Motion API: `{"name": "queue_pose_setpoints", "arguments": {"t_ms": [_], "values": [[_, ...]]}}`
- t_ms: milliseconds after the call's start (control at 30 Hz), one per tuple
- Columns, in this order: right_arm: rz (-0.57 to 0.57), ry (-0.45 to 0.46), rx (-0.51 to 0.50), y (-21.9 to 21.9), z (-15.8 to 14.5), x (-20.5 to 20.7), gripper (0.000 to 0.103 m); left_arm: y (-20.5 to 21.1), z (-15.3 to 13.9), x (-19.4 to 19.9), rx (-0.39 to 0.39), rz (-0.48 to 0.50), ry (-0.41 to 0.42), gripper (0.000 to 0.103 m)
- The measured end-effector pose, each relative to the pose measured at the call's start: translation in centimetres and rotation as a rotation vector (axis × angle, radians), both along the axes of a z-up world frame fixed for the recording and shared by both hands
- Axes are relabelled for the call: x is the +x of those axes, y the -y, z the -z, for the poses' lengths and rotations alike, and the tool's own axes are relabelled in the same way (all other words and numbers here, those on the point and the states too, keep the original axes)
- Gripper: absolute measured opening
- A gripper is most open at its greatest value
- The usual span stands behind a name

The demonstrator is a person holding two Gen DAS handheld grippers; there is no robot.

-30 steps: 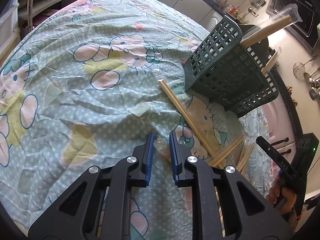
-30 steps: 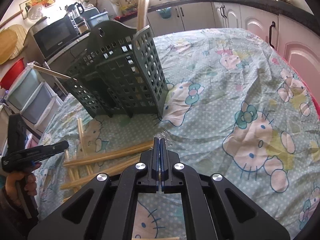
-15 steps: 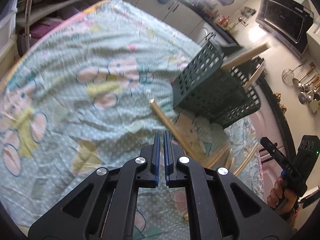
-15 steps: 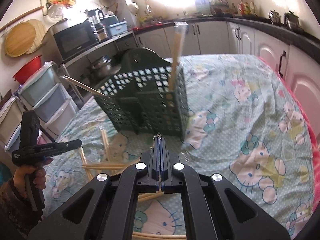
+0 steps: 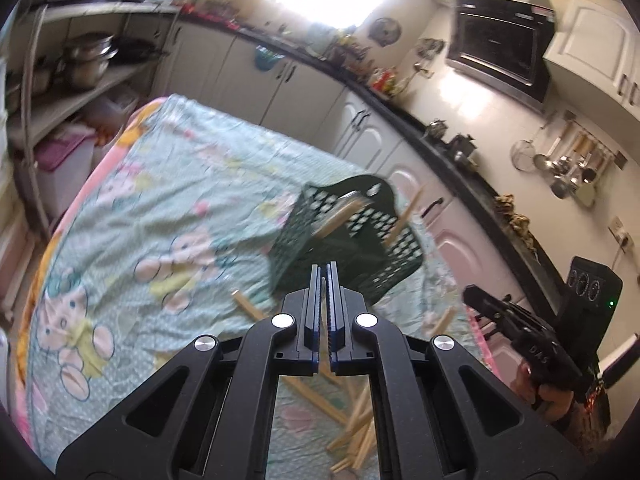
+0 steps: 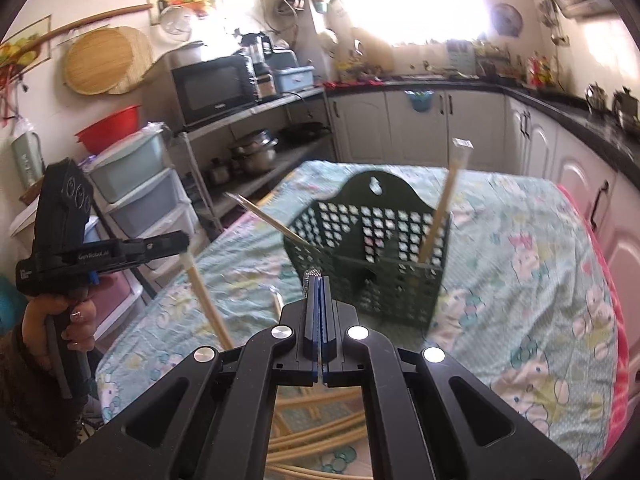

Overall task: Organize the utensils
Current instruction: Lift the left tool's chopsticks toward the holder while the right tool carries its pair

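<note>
**Kitchen interior, sunlit**

Bright window [image 6: 424,4] above the counter, glare washing the wall. Black countertop [image 6: 540,98] running along white arched-door cabinets [image 6: 432,128]. Black microwave [image 6: 214,88] on a grey open shelf unit [image 6: 256,116]; steel pots [image 6: 254,152] on the lower shelf. Stacked plastic drawers [image 6: 140,196] topped by a red basin [image 6: 110,130]. Round woven boards [image 6: 106,60] and framed fruit picture [image 6: 182,4] on the cream wall. Black range hood [image 5: 500,52] beside a white upper cabinet [image 5: 596,44]; ladles and strainers [image 5: 564,162] hanging on a rail. Table draped in a pale green cartoon-cat cloth [image 5: 168,220].
</note>
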State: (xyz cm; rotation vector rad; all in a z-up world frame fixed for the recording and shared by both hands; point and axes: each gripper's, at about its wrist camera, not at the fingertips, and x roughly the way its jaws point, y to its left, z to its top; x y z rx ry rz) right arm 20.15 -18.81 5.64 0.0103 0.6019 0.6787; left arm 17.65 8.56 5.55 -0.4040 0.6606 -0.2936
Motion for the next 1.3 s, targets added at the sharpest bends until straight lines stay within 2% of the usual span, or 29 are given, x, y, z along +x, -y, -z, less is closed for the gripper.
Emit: {"name": "queue_pose_setpoints", "arguments": {"t_ms": [167,400,633,1033,1300], "values": [[-0.025,0.044,0.000,-0.8,-2.0,-0.7,0.001,1.7,-2.6,-0.2,0.027,0.059,0.050,0.000],[-0.037,0.103,0.004,-1.1,-4.5,-1.2,0.001,4.3,-4.7,0.4,0.065,0.125,0.094,0.000],[-0.023,0.139,0.015,-0.8,-5.9,-1.1,0.001,6.8,-7.3,0.9,0.088,0.182,0.150,0.000],[0.000,0.219,0.052,0.3,-10.2,-0.1,0.001,9.5,-12.0,2.7,0.154,0.204,0.254,0.000],[0.036,0.295,0.084,1.2,-13.7,0.9,0.001,9.4,-15.5,4.2,0.146,0.169,0.323,0.000]]}}
